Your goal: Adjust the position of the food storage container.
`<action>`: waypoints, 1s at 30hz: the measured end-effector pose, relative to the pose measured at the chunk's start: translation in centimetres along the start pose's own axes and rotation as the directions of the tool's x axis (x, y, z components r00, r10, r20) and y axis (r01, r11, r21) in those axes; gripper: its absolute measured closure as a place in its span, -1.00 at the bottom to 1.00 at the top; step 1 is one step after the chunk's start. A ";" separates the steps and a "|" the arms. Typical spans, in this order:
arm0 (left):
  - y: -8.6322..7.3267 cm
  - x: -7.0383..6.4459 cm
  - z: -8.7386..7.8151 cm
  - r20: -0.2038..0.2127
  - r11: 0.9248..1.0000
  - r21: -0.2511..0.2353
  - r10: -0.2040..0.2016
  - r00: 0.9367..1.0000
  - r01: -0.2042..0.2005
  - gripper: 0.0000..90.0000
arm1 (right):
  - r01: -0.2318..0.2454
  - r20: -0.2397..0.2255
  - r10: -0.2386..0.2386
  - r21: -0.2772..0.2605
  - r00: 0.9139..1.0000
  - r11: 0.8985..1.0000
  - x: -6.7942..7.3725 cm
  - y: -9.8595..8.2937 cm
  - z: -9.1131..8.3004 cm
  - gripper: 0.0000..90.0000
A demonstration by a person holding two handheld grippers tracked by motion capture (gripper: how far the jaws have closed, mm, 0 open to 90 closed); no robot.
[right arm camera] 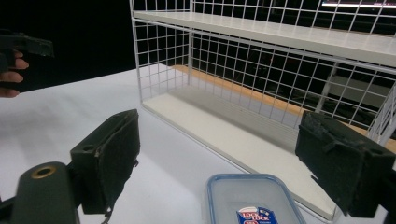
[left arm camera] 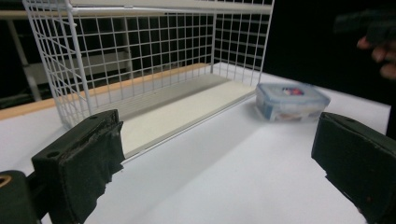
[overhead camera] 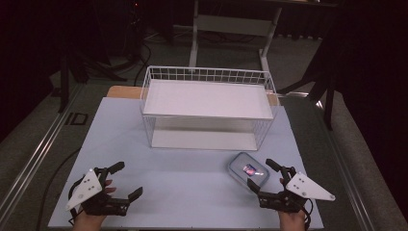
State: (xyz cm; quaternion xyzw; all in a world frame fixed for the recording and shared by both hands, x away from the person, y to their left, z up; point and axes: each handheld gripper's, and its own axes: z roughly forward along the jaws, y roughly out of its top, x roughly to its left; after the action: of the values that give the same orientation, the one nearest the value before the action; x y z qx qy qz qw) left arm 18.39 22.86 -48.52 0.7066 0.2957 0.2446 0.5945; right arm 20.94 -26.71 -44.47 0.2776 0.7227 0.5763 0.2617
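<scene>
Two pairs of tongs are held spread wide and empty over the worktop point(overhead camera: 192, 178) in front of the white wire rack point(overhead camera: 208, 108), the right tongs point(overhead camera: 257, 173) just beside the lidded plastic container point(overhead camera: 248, 169), the left tongs point(overhead camera: 126, 179) well apart from it.
</scene>
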 end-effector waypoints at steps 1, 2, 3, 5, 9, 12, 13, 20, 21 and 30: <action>0.0 0.0 0.0 0.002 1.000 -0.001 0.004 1.000 -0.004 -0.94 | -0.002 -0.017 0.002 0.000 1.000 1.000 0.1 0.2 0.1 -0.67; 0.1 -0.1 -0.1 0.003 1.000 -0.003 0.001 1.000 -0.001 -0.93 | -0.001 -0.024 0.002 0.005 1.000 1.000 0.2 0.3 0.1 -0.67; 0.1 -0.1 -0.1 0.006 1.000 -0.010 -0.006 1.000 0.006 -0.94 | 0.000 -0.022 0.000 0.006 1.000 1.000 0.4 0.4 0.1 -0.67; 0.2 -0.1 -0.1 0.008 1.000 -0.018 -0.009 1.000 0.009 -0.94 | 0.000 -0.034 0.000 0.006 0.999 1.000 0.6 0.6 0.1 -0.67; 0.3 -0.3 0.0 0.018 0.999 -0.034 -0.034 0.999 0.035 -0.94 | 0.046 -0.026 -0.046 0.000 0.999 0.999 1.6 1.3 0.0 -0.69; 0.3 -0.4 0.0 0.020 0.999 -0.023 -0.029 0.999 0.029 -0.94 | 0.056 -0.032 -0.056 -0.013 0.998 0.998 1.7 1.6 0.0 -0.70; 0.4 -0.5 -0.1 0.010 1.000 -0.025 -0.012 1.000 0.012 -0.94 | 0.048 -0.059 -0.049 -0.017 0.997 0.999 1.7 1.8 0.1 -0.70; -0.1 -0.3 -0.4 0.004 1.000 -0.010 -0.018 1.000 0.018 -0.94 | 0.047 -0.074 -0.045 0.021 0.996 0.999 0.8 3.6 1.2 -0.73; -0.1 -0.3 -0.5 0.003 1.000 -0.012 -0.020 1.000 0.020 -0.93 | 0.066 -0.070 -0.063 0.032 0.996 0.997 0.8 3.7 1.3 -0.73; -0.1 -0.6 -0.1 0.027 1.000 -0.008 -0.023 0.999 0.024 -0.94 | -0.005 -0.060 0.011 0.103 0.998 0.995 -0.3 2.6 0.9 -0.47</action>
State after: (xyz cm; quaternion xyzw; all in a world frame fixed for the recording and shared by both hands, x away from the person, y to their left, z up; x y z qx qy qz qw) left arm 17.89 22.47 -48.61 0.7038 0.2948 0.2291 0.6044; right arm 22.02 -25.84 -42.07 0.2763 0.7577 0.5476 0.2228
